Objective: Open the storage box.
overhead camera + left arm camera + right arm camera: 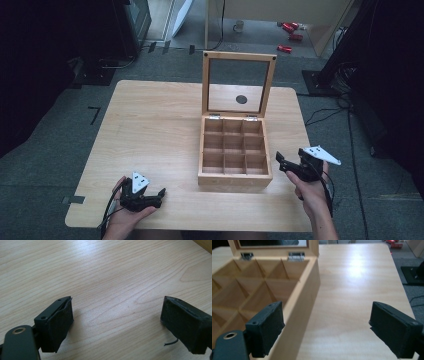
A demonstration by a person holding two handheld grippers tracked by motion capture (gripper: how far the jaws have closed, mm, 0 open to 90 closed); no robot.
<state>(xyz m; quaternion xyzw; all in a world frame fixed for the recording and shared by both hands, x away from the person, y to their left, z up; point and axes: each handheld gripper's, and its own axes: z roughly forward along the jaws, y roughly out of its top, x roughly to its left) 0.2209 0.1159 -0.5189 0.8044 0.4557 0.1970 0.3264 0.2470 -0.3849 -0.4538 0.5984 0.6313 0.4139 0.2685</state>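
Looking across the table (150,125), we see the open wooden box (234,172) just left of our right gripper (283,163), nearer than the left gripper (159,194); both spread, empty.

the open wooden box (235,175) and its raised lid (239,84) block the middle; bare surface (150,130) lies free either side.

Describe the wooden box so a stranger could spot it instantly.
On the pale wooden table, look right of centre, between the two hand-held grippers and farther back. The wooden box sits there, split into nine square compartments, its glass-paned lid standing upright on two metal hinges.
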